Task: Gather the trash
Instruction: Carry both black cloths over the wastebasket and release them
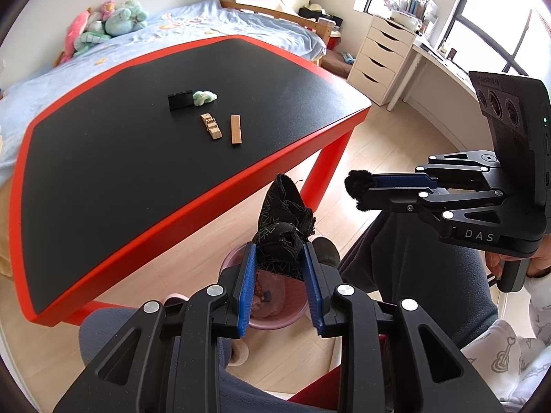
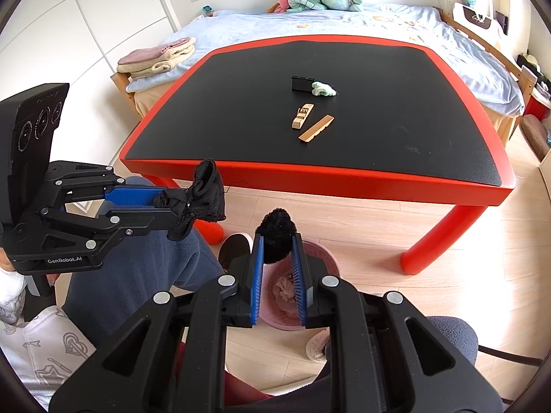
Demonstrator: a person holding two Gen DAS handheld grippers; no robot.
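My left gripper (image 1: 280, 251) is shut on a crumpled black patterned cloth (image 1: 282, 213), held above a pink bin (image 1: 272, 323) on the floor. The right wrist view shows that same gripper (image 2: 168, 206) from the side, with the cloth (image 2: 206, 192) bunched at its tips. My right gripper (image 2: 277, 241) is shut on a black fuzzy ball (image 2: 277, 230) over the bin (image 2: 327, 258), which holds pale crumpled scraps. On the black table (image 2: 378, 179) lie a black block (image 2: 302, 83), a green wad (image 2: 323, 88) and two wooden pieces (image 2: 303, 115).
The red-edged table stands on thick red legs (image 2: 437, 237) just beyond the bin. A person's legs in dark trousers (image 1: 413, 258) flank the bin. A bed (image 2: 378, 20) with plush toys lies behind the table, and white drawers (image 1: 382, 58) stand at the right.
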